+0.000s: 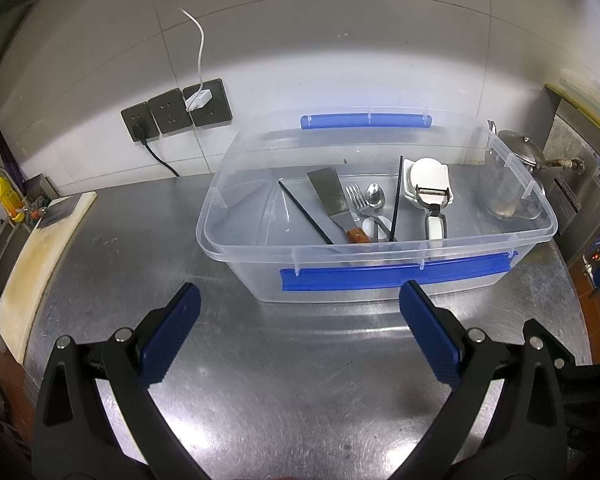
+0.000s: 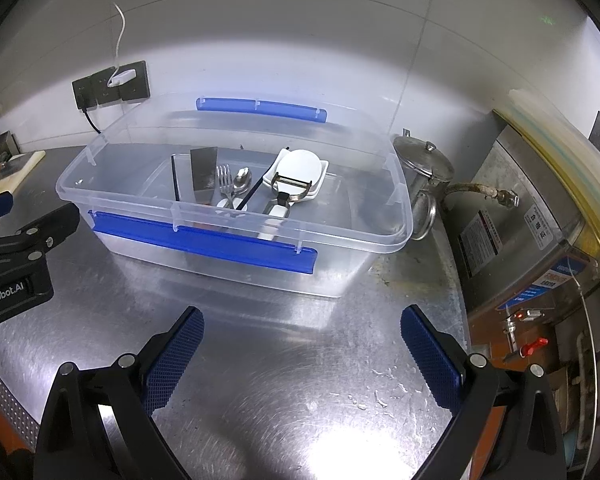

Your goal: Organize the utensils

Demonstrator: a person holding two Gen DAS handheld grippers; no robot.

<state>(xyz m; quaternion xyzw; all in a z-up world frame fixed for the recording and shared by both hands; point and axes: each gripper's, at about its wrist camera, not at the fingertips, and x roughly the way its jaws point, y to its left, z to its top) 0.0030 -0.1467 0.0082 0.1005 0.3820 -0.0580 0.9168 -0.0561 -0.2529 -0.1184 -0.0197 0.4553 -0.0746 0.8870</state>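
Note:
A clear plastic bin (image 1: 236, 240) (image 2: 364, 240) with blue clips stands on the steel counter. Inside lie a wood-handled scraper (image 1: 332, 196) (image 2: 203, 174), a fork (image 1: 360, 202) (image 2: 225, 186), a spoon (image 1: 376, 196) (image 2: 243, 180), black chopsticks (image 1: 304, 212) (image 2: 252, 196), a white-handled peeler (image 1: 434, 208) (image 2: 286, 196) and small white dishes (image 1: 426, 172) (image 2: 300, 166). My left gripper (image 1: 300, 312) hangs open in front of the bin, nothing between its fingers. My right gripper (image 2: 302, 330) is open too, just short of the bin's near wall. The left gripper (image 2: 4, 216) shows at the left edge of the right wrist view.
A cutting board (image 1: 40, 256) lies along the counter's left edge. Wall sockets (image 1: 176, 110) with plugged cables sit behind. A steel kettle (image 2: 422, 168) stands right of the bin, beside a metal appliance (image 2: 520, 216). Bare steel counter (image 2: 300, 400) stretches in front of the bin.

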